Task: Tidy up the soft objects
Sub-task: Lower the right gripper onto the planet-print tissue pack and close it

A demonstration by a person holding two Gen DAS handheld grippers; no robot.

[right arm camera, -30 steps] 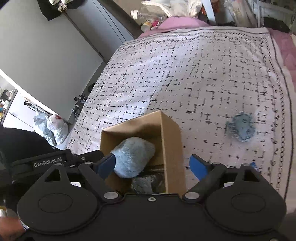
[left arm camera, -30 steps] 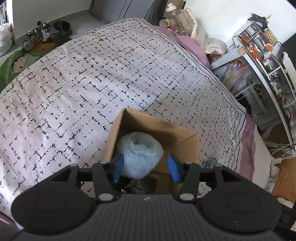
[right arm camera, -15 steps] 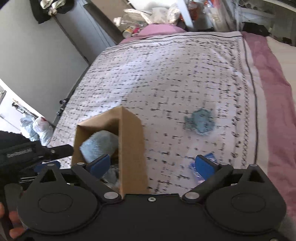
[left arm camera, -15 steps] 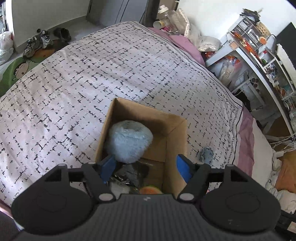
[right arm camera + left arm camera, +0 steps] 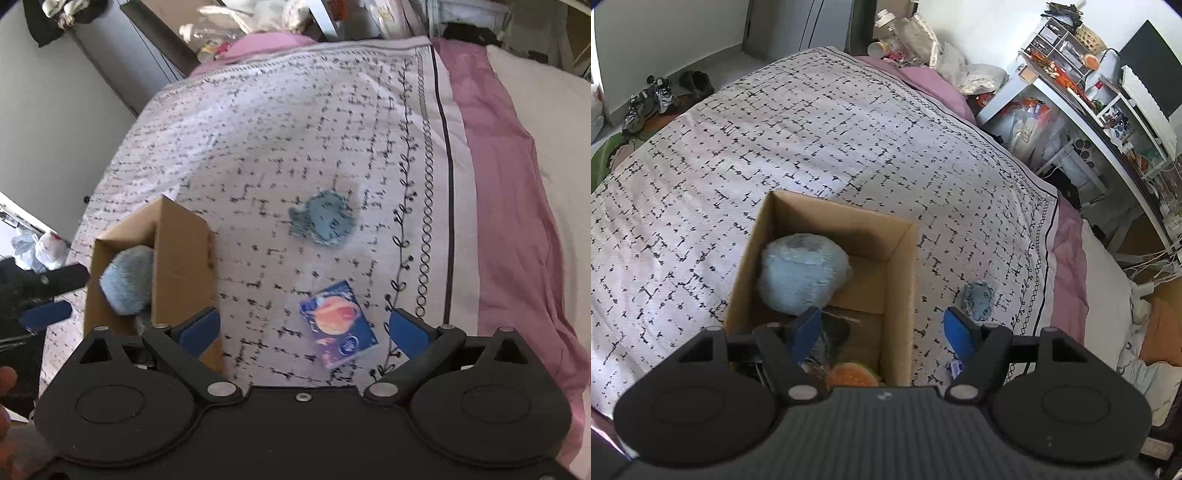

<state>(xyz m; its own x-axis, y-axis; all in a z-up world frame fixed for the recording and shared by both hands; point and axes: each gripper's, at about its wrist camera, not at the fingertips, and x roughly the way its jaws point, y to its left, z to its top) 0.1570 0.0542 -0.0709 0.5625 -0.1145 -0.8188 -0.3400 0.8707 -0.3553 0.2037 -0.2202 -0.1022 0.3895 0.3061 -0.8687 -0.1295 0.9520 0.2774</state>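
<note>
An open cardboard box (image 5: 899, 280) (image 5: 181, 258) stands on the patterned bedspread (image 5: 812, 129). A fluffy light-blue plush (image 5: 803, 271) (image 5: 125, 284) lies inside it, with a dark item (image 5: 833, 332) and an orange soft thing (image 5: 851, 374) lower in the box. A small blue fuzzy toy (image 5: 977, 299) (image 5: 323, 218) lies on the bed right of the box. My left gripper (image 5: 882, 330) is open and empty above the box's near end. My right gripper (image 5: 303, 332) is open and empty over the bed, right of the box.
A small colourful card or packet (image 5: 338, 325) lies on the bed between the right gripper's fingers in view. A cluttered white desk and shelves (image 5: 1089, 96) stand at the right. Shoes (image 5: 646, 99) lie on the floor beyond the bed. Pink bedding (image 5: 506, 192) runs along the bed's right side.
The left gripper opened, let go of the light-blue plush, which now rests in the box, and drew back. The right gripper swung right, away from the box, towards the small blue toy.
</note>
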